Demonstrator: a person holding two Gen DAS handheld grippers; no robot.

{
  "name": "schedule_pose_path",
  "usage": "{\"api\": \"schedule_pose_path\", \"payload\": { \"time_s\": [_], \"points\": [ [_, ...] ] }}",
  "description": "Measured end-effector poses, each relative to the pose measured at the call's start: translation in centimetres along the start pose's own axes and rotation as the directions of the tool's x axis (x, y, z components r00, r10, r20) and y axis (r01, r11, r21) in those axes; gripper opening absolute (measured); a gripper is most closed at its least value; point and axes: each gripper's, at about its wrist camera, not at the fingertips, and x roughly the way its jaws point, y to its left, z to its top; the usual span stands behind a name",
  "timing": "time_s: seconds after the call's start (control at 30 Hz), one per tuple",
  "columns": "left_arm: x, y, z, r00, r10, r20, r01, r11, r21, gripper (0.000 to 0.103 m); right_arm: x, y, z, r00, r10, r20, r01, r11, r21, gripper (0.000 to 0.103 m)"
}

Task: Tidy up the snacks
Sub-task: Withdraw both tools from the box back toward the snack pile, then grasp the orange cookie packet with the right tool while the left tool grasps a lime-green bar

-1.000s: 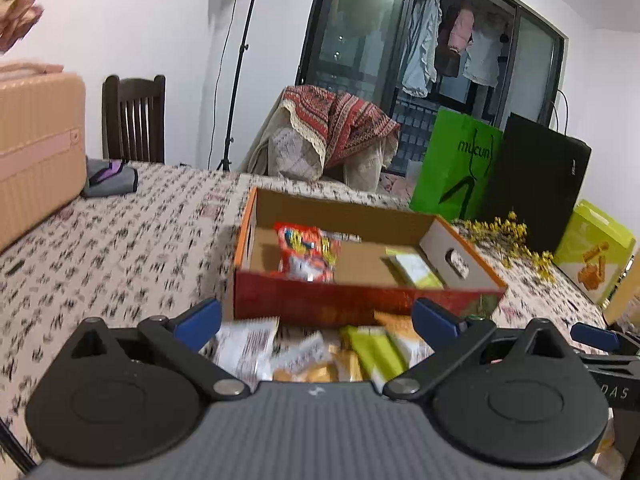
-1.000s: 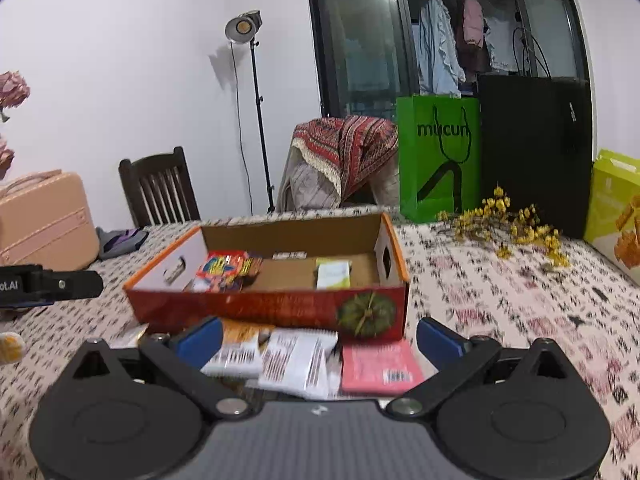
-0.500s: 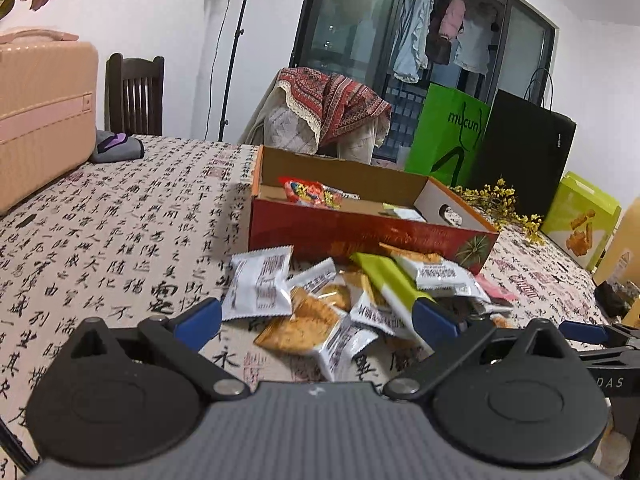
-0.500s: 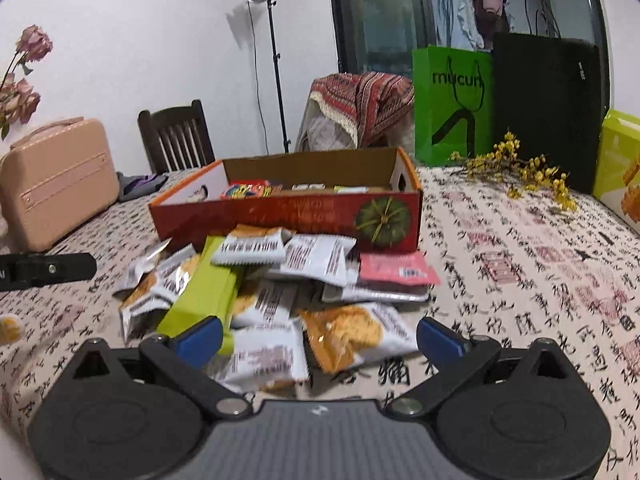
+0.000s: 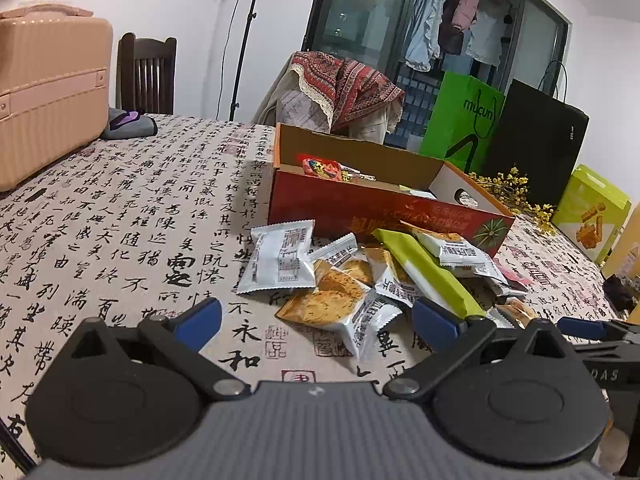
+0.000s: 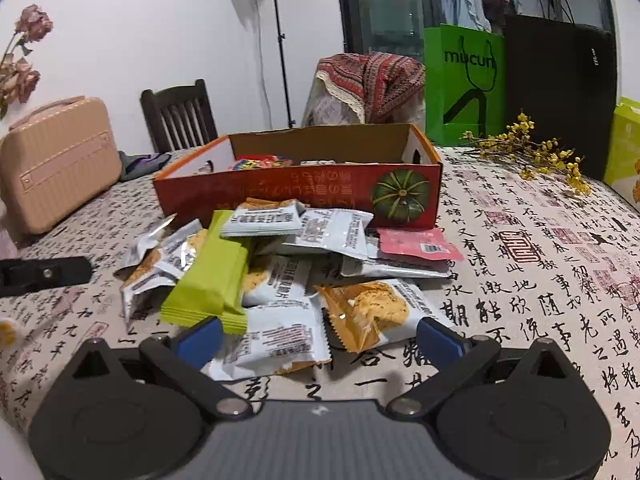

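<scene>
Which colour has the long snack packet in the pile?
Lime green packet, clearest in the right wrist view.

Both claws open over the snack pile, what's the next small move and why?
Probably ease the right claw down onto the white packet lying between its fingers and close. Both claws are open and empty, the pile lies outside the box, and that packet is nearest and on top.

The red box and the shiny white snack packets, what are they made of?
The red box looks like cardboard: brown and dull inside, printed glossy red outside, with raw cut edges. The white snack packets seem to be thin plastic film, maybe foil-lined; they crinkle, catch the light, and have zigzag sealed ends. The green packet looks like matte plastic wrap, though paper cannot be ruled out.
</scene>
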Motion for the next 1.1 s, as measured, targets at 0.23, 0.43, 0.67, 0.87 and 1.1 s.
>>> {"api": "schedule_pose_path", "payload": {
  "time_s": [0.23,0.43,0.67,0.87,1.1],
  "points": [
    [0.4,0.6,0.0,1.0,0.004,-0.007,-0.004,1.0,-0.022,0.103,1.7,-2.5,1.3,0.997,-0.074,-0.01,0.075,0.995,0.059,0.101],
    [0.8,0.5,0.0,1.0,0.006,-0.015,-0.006,1.0,-0.021,0.103,4.7,-4.2,1.2,0.995,-0.075,-0.068,0.082,0.992,0.098,0.092],
    [1.5,0.6,0.1,0.999,0.019,-0.035,-0.02,0.999,-0.034,0.103,4.7,-3.6,0.8,0.997,-0.069,-0.047,0.071,0.997,0.041,0.082],
    [1.6,0.1,0.0,0.999,0.019,-0.04,-0.02,1.0,-0.023,0.103,3.9,-3.4,0.4,0.999,-0.049,-0.019,0.049,0.999,0.019,0.067],
    [1.6,-0.2,0.0,0.999,0.027,-0.046,-0.028,0.999,-0.02,0.103,3.0,-3.8,0.1,0.999,-0.031,0.011,0.031,0.999,0.043,0.048]
  ]
}}
